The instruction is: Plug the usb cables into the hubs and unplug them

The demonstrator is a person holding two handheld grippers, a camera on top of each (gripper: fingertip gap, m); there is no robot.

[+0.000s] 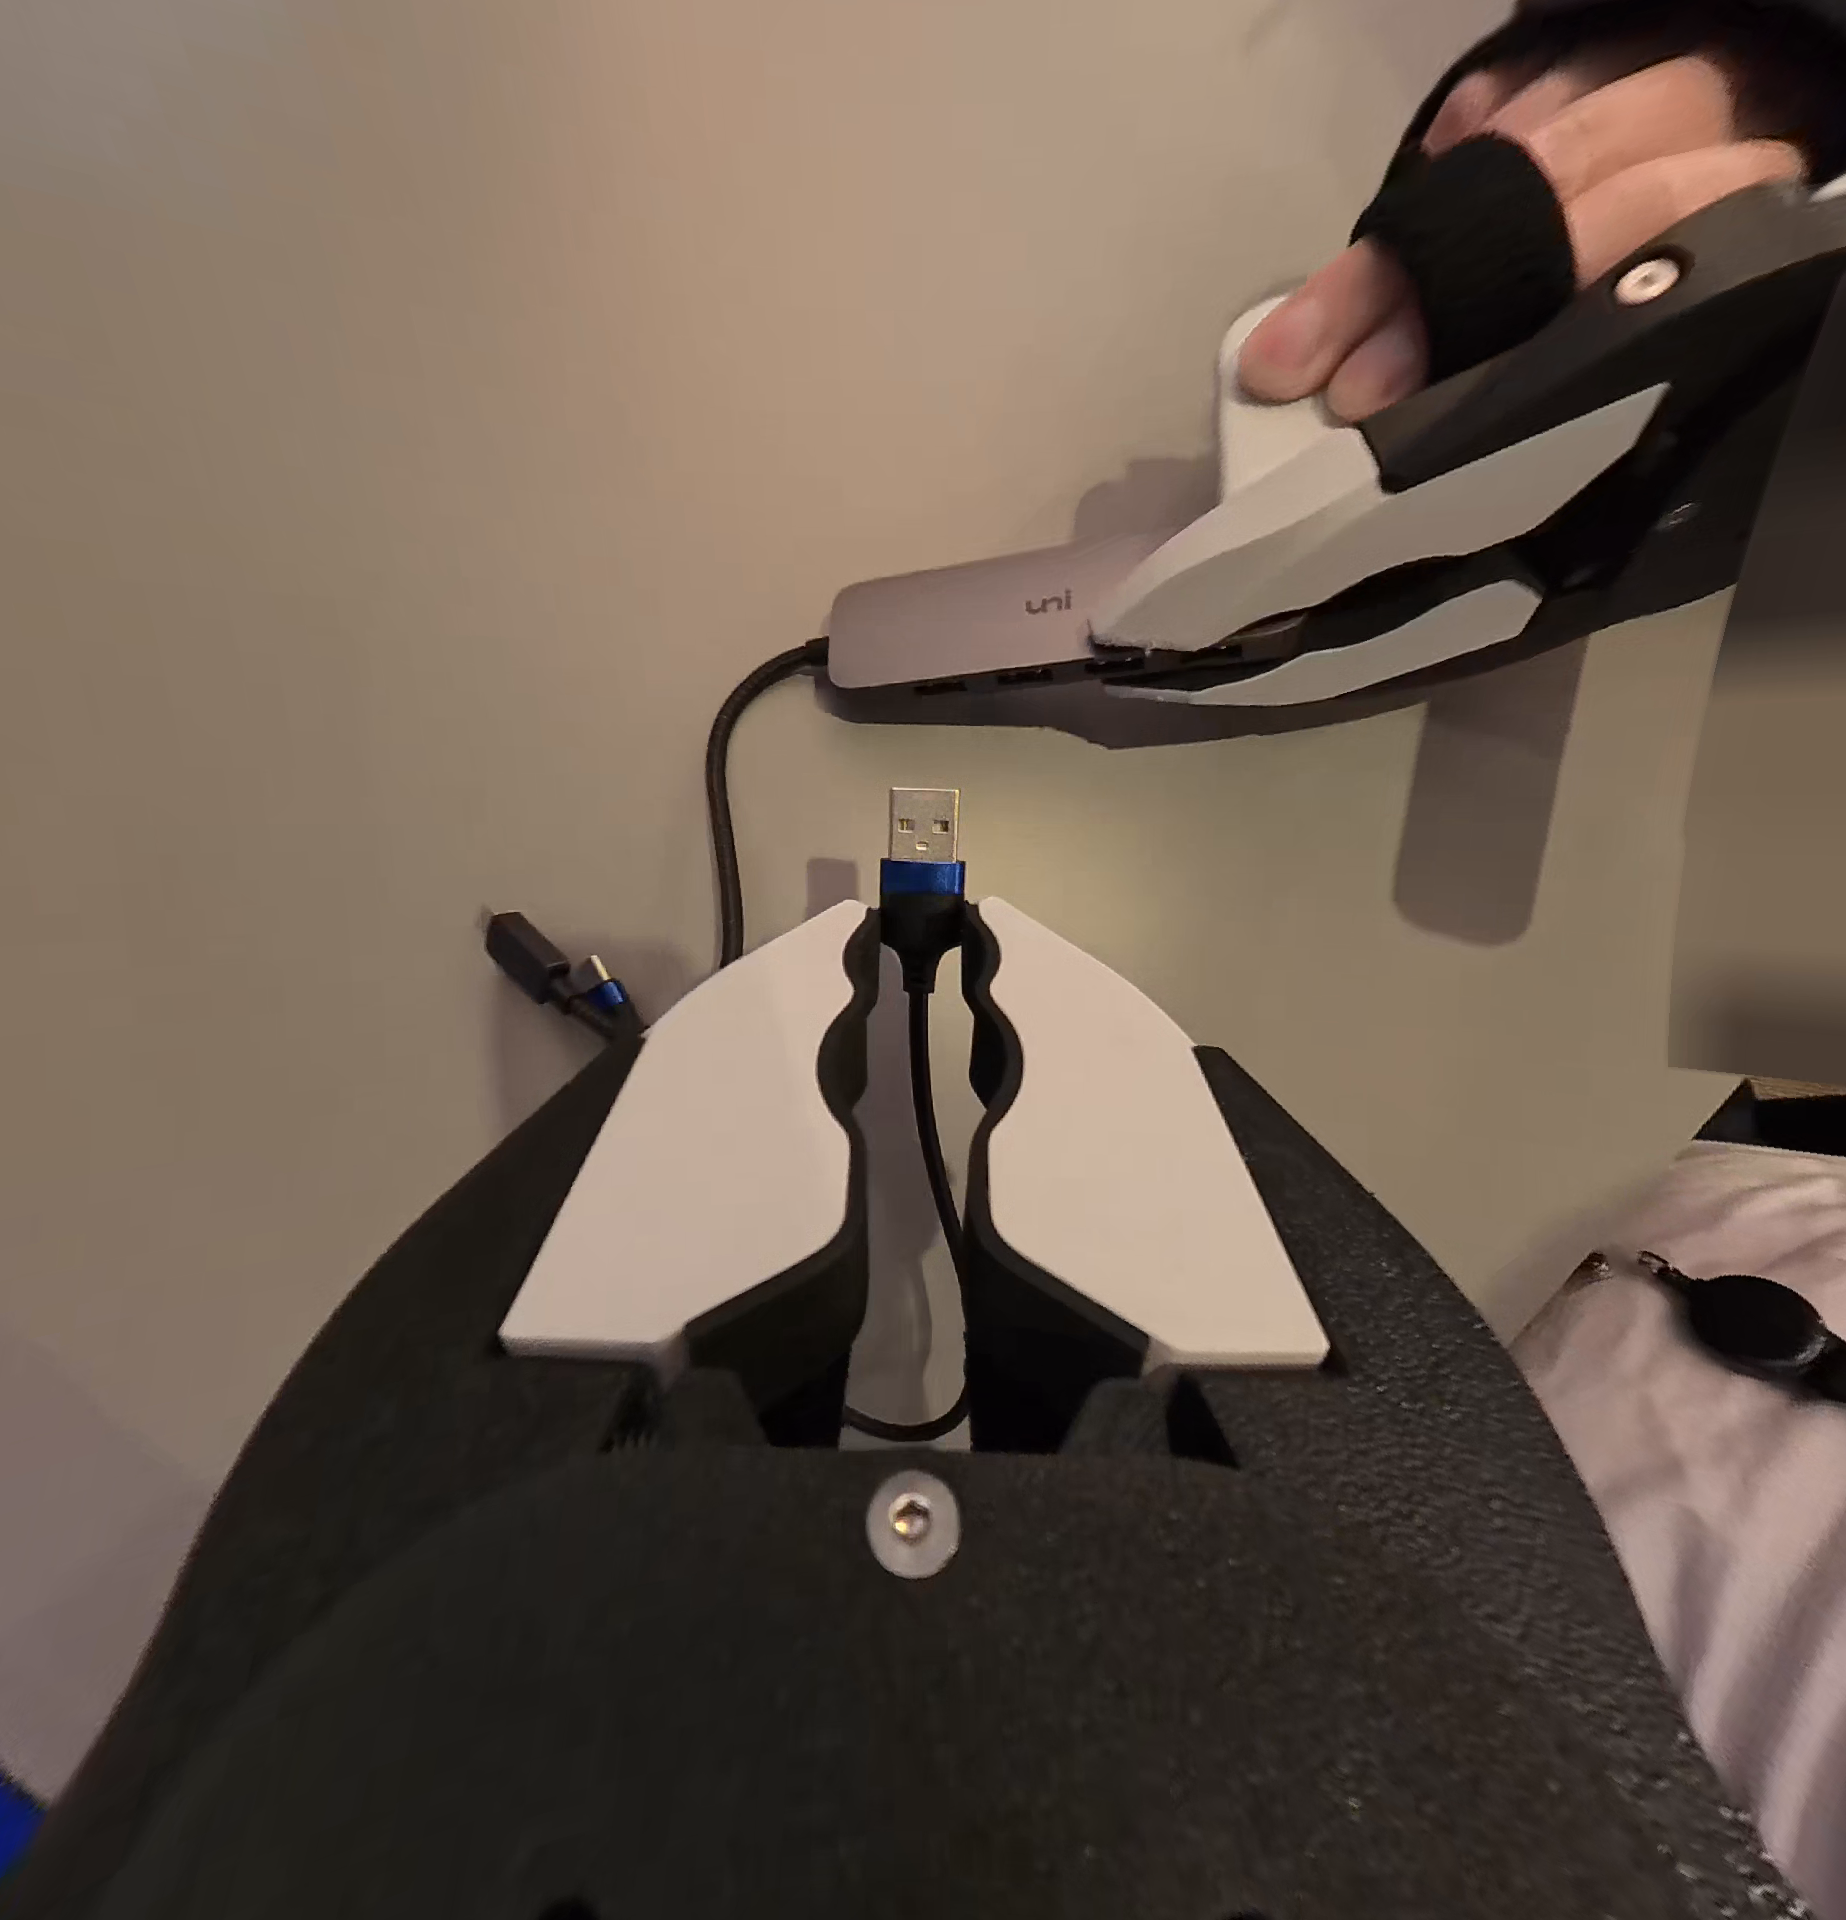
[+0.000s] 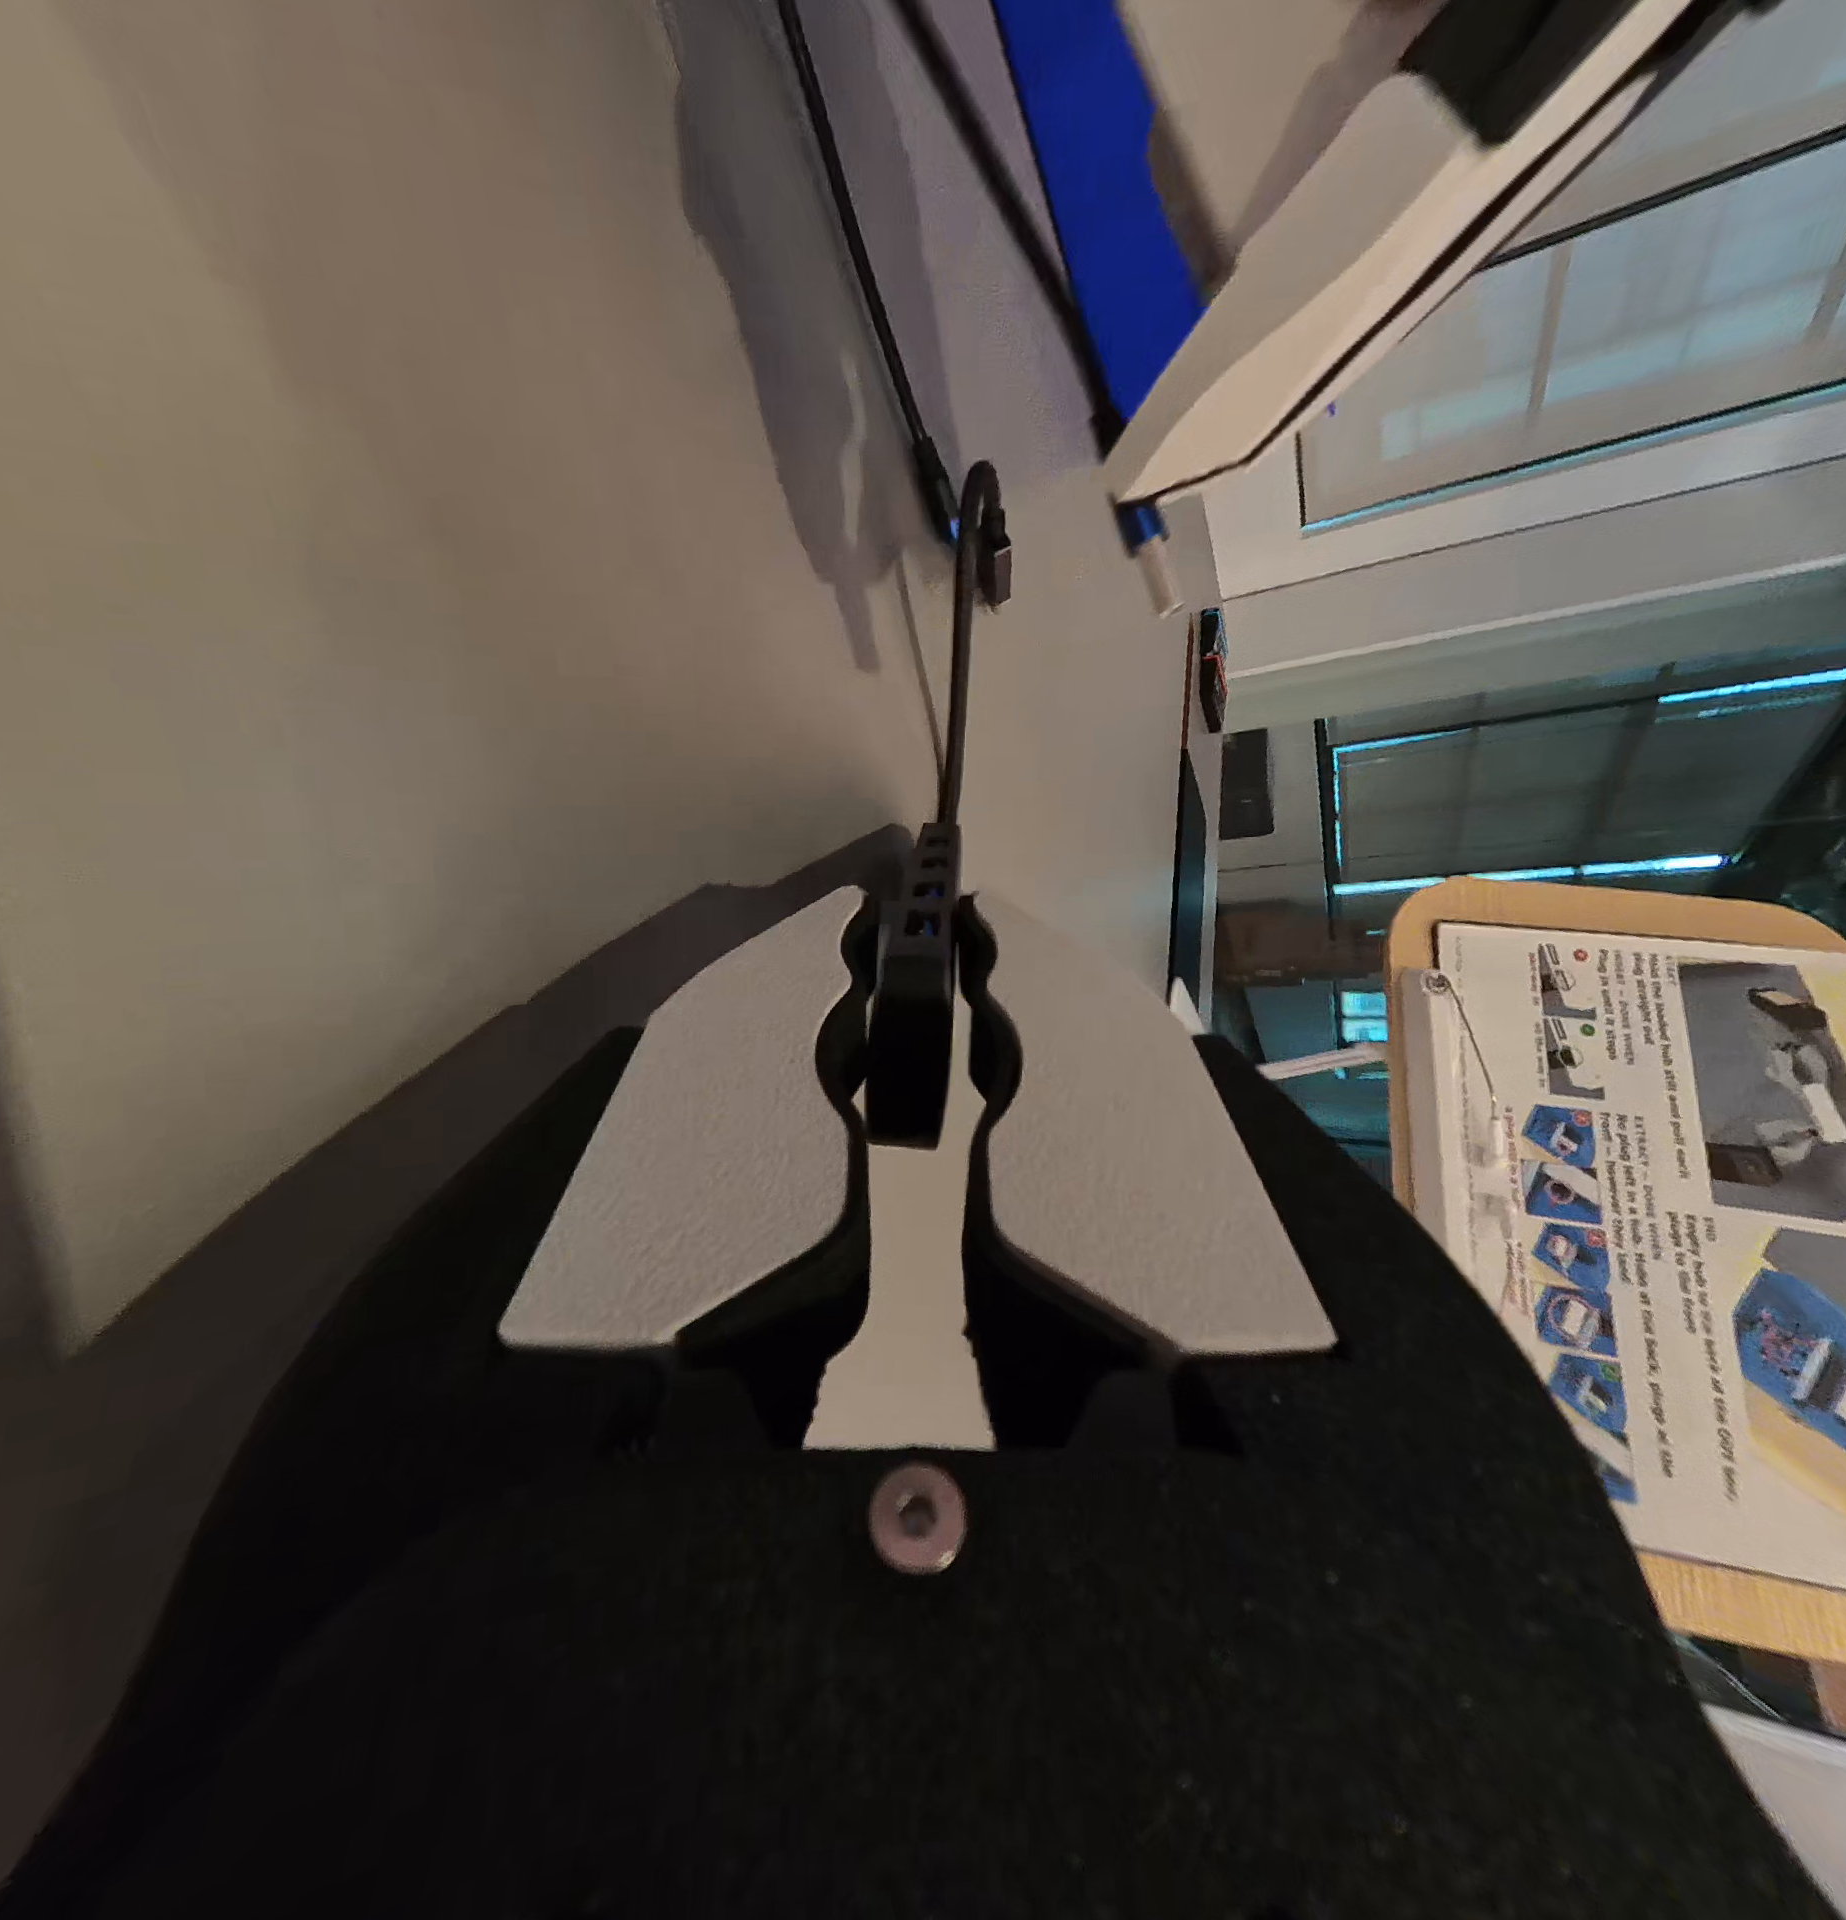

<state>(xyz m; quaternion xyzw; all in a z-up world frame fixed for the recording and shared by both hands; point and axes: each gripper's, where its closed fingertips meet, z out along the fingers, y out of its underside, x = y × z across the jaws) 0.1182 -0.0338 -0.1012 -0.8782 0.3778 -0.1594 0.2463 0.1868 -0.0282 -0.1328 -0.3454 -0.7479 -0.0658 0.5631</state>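
Left wrist view: the left tool (image 1: 920, 909) is closed on a usb cable (image 1: 929, 1091), pinching it just behind the blue collar, so the metal plug (image 1: 923, 823) sticks out forward beyond the fingertips. The thin black cord runs back between the 2 fingers. Ahead and to the right, the right tool (image 1: 1158, 649) clamps 1 end of a grey hub (image 1: 960, 623), lifted above the pale desk (image 1: 379, 416). A hand (image 1: 1470, 208) in a black fingerless glove works that tool. The hub's row of ports faces the plug, and every port that shows looks empty. The plug is near the hub but apart from it, not yet lined up with any port. The hub's own braided cord (image 1: 727, 821) curves down to the desk, where another blue-collared connector (image 1: 560, 977) lies loose at the left.

Right wrist view: the right tool (image 2: 914, 914) is shut on the hub (image 2: 914, 997), seen edge-on, with its ports pointing away and its cord (image 2: 958, 675) arcing ahead. A printed instruction sheet (image 2: 1625, 1247) lies on a wooden board at the right.

Judging by this, the task is at an early or middle point: this plug is gripped and aimed, insertion remains, and so does pulling out afterwards. Whether other cables were already handled cannot be told.
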